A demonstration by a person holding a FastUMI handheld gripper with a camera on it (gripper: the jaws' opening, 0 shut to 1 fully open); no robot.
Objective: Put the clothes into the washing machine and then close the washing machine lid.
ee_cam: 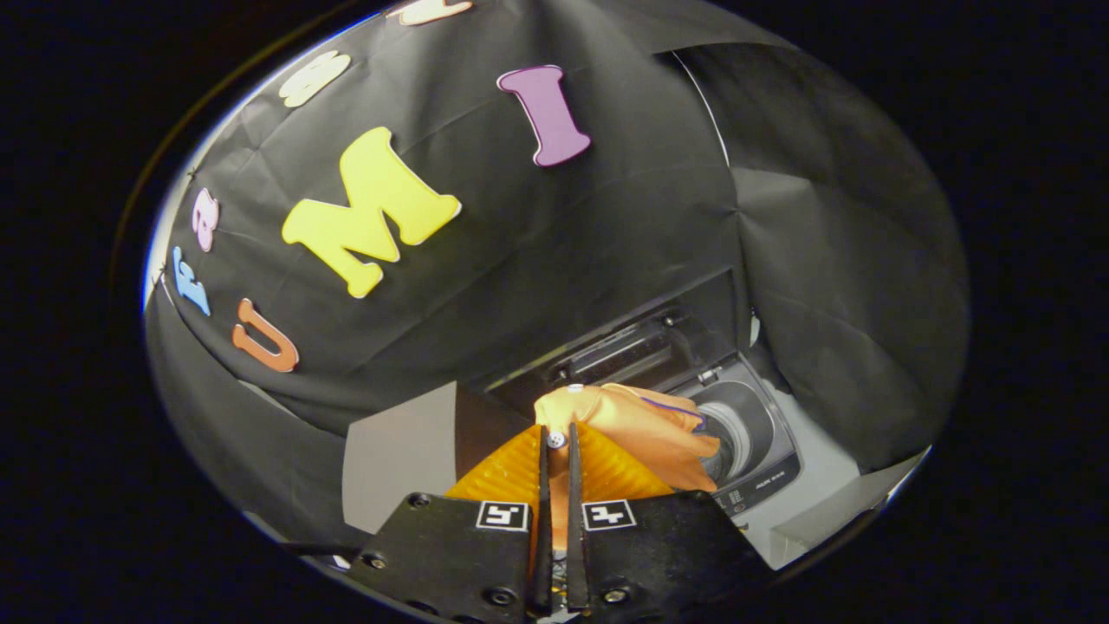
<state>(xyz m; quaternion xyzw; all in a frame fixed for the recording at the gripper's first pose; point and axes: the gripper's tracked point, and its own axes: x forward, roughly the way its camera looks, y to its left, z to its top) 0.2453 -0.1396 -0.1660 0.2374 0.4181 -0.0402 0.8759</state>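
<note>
Jaws clamp orange garment (above washer opening)

Pale surface beside the fingers, small washing machine standing on it — lid raised.

Gripper fingers pinched nearly together, tilted.

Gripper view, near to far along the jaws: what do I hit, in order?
Gripper, jaws nearly closed on the orange garment → the garment draped ahead of them → washing machine drum opening → raised lid → booth wall.
</note>
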